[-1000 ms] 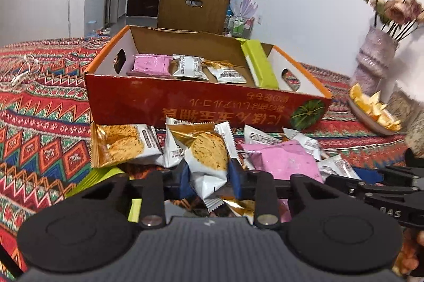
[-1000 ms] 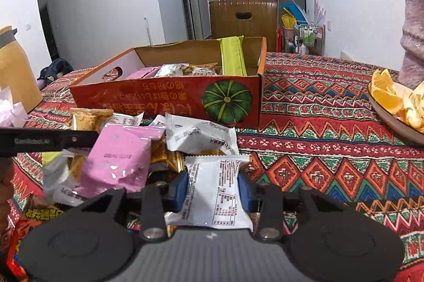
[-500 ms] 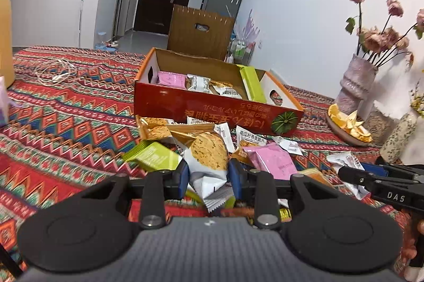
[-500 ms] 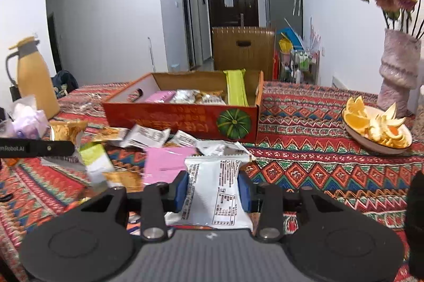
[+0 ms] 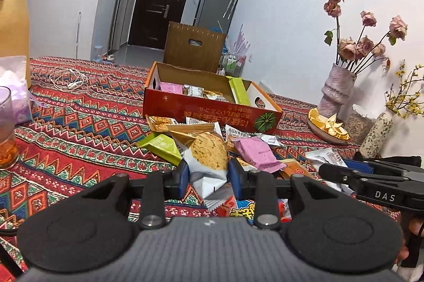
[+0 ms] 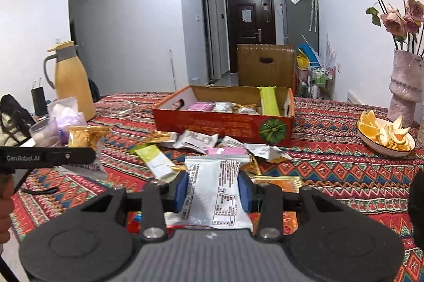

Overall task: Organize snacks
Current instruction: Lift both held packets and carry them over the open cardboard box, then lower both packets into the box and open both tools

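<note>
You lifted both hand-held grippers back from the red box (image 5: 212,110), left (image 5: 208,177) clamping the cookie packet (image 5: 208,157), right (image 6: 213,192) clamping the white packet (image 6: 214,192), ready for boxing.

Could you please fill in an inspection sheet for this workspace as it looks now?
Surface: table under a patterned red cloth.
Job's things: open red box already holding several packets; loose pile of packets in front of it.
Clutter: orange bowl, vase, jug, glass.
Grippers: left gripper shut on a cookie packet; right gripper shut on a white packet.
Cables: white cable left of the box.
Surroundings: dark door, brown crate.
</note>
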`<state>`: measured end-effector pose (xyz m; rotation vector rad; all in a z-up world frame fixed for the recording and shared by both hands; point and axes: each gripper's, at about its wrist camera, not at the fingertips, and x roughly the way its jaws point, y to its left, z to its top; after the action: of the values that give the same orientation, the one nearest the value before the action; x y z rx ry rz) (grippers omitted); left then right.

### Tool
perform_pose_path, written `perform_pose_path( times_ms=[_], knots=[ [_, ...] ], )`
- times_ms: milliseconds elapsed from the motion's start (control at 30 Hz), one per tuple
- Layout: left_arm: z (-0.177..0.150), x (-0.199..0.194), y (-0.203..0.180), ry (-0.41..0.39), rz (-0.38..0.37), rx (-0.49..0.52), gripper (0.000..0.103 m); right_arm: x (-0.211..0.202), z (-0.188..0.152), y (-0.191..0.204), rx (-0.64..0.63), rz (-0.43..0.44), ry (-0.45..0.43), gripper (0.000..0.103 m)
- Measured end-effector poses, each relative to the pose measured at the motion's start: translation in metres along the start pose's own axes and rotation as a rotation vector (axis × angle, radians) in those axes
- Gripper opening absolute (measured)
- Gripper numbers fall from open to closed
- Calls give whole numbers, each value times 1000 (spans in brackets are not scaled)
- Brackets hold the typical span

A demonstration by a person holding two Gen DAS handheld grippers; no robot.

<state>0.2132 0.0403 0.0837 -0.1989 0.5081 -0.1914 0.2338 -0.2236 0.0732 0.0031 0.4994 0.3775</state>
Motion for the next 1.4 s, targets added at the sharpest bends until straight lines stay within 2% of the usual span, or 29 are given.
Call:
perform_pose_path(
  times_ms=[200, 433, 633, 1067, 1200, 1400],
  knots=[
    [3, -6, 4, -22, -1, 6, 32, 0, 4, 16, -14, 21, -13, 39],
    [18, 13, 10, -28, -9, 22, 32, 21, 21, 23, -37, 39, -14, 39],
    [37, 49, 20, -8, -9, 25, 32, 54, 40, 26, -52, 58, -8, 39],
    [104, 131, 42, -13, -16, 60, 32, 150, 101, 13, -43, 99, 0, 39],
    [120, 170, 56, 38, -48, 28, 32, 184, 118, 5, -28, 108, 18, 39],
    [137, 220, 74, 78, -50, 18, 32, 240, 134, -8, 1, 115, 65, 39]
  ],
)
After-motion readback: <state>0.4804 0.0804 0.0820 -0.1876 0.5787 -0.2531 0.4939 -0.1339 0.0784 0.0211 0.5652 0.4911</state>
